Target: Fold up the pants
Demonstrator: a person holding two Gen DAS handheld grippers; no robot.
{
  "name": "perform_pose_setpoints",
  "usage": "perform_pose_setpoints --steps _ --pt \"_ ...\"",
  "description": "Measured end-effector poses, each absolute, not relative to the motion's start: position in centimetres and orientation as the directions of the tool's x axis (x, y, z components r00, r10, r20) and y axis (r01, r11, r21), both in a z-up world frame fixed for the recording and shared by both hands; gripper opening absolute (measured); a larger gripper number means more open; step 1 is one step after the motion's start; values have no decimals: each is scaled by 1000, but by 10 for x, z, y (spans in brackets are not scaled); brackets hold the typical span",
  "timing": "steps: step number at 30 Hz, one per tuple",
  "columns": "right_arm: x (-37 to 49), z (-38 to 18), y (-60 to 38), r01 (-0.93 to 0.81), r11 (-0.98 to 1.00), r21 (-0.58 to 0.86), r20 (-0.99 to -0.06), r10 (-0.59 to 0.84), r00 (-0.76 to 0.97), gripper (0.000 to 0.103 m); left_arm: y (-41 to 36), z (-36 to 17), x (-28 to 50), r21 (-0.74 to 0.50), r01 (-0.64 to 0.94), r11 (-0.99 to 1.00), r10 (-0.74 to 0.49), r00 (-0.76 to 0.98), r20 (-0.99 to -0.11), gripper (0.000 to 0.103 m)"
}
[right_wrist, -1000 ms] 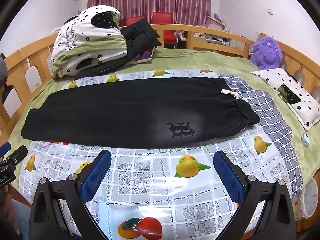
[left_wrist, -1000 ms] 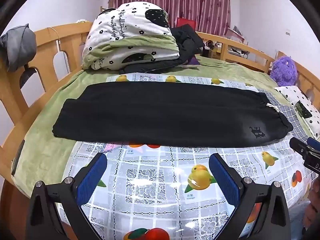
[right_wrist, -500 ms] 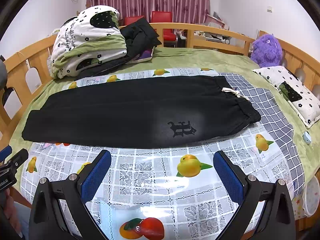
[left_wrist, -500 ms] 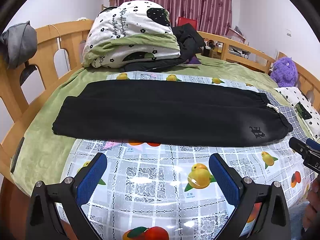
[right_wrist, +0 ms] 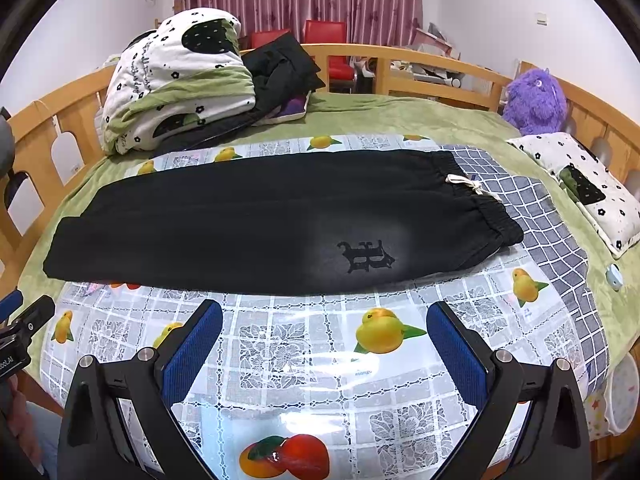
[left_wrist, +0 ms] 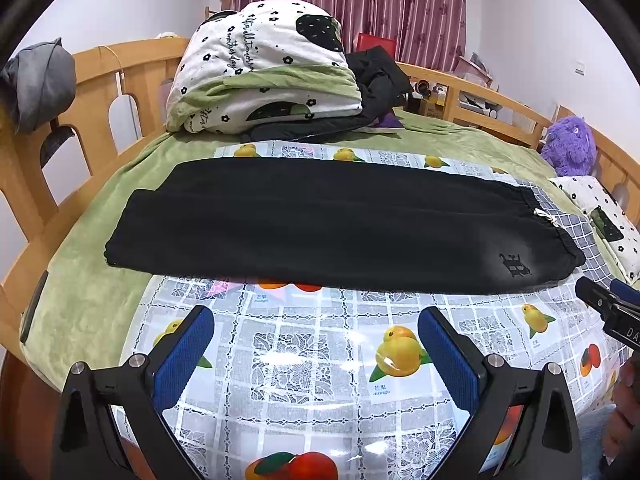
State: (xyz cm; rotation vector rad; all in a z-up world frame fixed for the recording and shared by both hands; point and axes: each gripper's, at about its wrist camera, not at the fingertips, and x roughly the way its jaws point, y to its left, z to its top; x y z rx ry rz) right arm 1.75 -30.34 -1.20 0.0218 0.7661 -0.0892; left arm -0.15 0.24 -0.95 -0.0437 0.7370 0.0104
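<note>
While both claws hang over the near part of the bed, neither touches any cloth. The left gripper [left_wrist: 316, 354] has its blue-padded fingers [left_wrist: 182, 354] spread wide apart with nothing between them, and below it lies only the glossy fruit-print tablecloth [left_wrist: 304, 364]. The right gripper [right_wrist: 324, 354] is likewise spread wide and empty above the same plastic sheet, and its tip also shows at the right edge of the left wrist view.

Just beyond the fingertips, the black pants [right_wrist: 256, 220] lie flat across the tablecloth, folded lengthwise so one leg rests on the other. The elastic waistband with its white drawstring [right_wrist: 466, 182] points to the right, over a grey checked cloth [right_wrist: 536, 216]; the leg cuffs reach left, onto the green blanket [left_wrist: 80, 292]. A dark embroidered emblem [right_wrist: 366, 256] sits on the near side, close to the waistband.

Farther back, a folded white-and-green quilt [left_wrist: 264, 72] is piled beside a black jacket [left_wrist: 380, 76]. A purple plush toy [right_wrist: 534, 96] sits at the far right by the wooden bed rail [right_wrist: 440, 64], with a flower-print pillow [right_wrist: 588, 188] near it and striped maroon curtains [left_wrist: 344, 4] behind.
</note>
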Motion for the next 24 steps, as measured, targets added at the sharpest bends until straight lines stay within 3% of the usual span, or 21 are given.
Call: perform_pose_setpoints --steps 24 --pt "19 -14 -303 89 996 -16 -694 -75 716 101 5 -9 -2 -43 -27 999 -9 741 -672 103"
